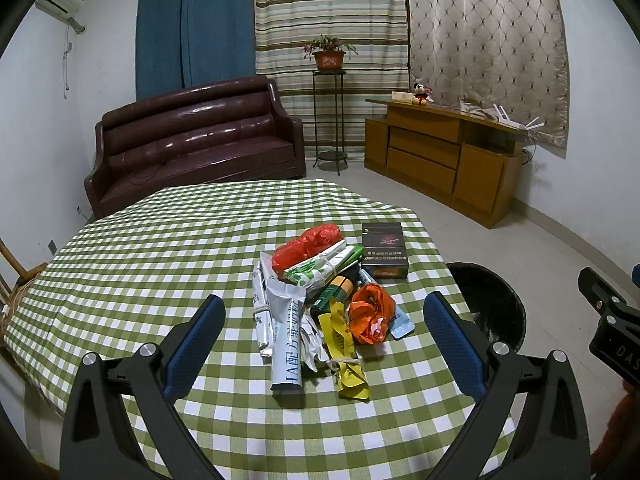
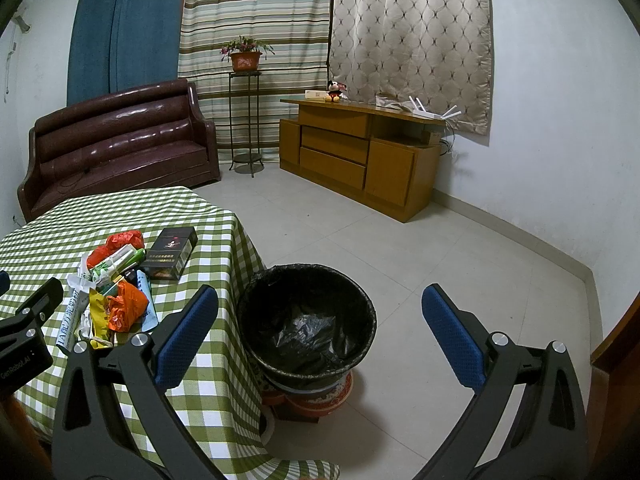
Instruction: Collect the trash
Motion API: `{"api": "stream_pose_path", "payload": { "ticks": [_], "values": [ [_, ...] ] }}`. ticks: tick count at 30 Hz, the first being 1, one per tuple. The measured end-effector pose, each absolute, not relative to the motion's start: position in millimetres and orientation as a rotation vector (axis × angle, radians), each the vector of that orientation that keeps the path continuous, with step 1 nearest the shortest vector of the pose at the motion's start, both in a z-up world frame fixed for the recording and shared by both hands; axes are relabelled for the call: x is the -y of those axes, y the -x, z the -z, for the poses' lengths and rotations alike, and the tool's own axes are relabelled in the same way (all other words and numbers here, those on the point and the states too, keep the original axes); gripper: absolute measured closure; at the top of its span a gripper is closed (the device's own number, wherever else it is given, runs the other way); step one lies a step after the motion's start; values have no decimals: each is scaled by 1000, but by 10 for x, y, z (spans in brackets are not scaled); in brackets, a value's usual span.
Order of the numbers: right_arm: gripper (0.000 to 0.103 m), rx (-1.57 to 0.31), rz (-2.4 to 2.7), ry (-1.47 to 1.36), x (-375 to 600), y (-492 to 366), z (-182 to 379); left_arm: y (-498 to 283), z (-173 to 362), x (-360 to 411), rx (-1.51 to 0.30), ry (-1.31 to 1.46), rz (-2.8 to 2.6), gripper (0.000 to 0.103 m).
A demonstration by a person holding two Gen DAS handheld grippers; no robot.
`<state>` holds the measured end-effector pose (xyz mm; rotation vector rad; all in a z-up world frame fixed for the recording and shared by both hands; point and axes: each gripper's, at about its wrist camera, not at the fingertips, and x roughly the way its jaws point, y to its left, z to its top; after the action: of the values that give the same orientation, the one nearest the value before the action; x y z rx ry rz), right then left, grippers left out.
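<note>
Trash pile [image 1: 324,296] crowds the table [image 1: 160,256]; bin [image 2: 306,320] stands beside.

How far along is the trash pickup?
Done: nothing visible. The bin shows only its black liner. In hand: nothing; the left gripper is open, facing the trash pile, and the right gripper is open over the bin. Left: the whole pile, including the dark box, sits on the checkered tablecloth.

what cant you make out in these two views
- Bin bottom: right wrist view, crumpled black liner hides any contents.
- Bin base: left wrist view, table edge hides it.
- Lower items in trash pile: both views, buried under wrappers.
- Black box print: too small.
</note>
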<state>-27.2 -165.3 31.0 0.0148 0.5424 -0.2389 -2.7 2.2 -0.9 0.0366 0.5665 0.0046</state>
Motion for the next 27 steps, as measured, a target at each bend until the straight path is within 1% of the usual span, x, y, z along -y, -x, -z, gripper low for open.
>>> {"api": "stream_pose_path", "payload": {
  "ticks": [27],
  "values": [
    [3,-543,239,-15,1663,278,-317,17,11,-39,-571,-35,-3,6]
  ]
}}
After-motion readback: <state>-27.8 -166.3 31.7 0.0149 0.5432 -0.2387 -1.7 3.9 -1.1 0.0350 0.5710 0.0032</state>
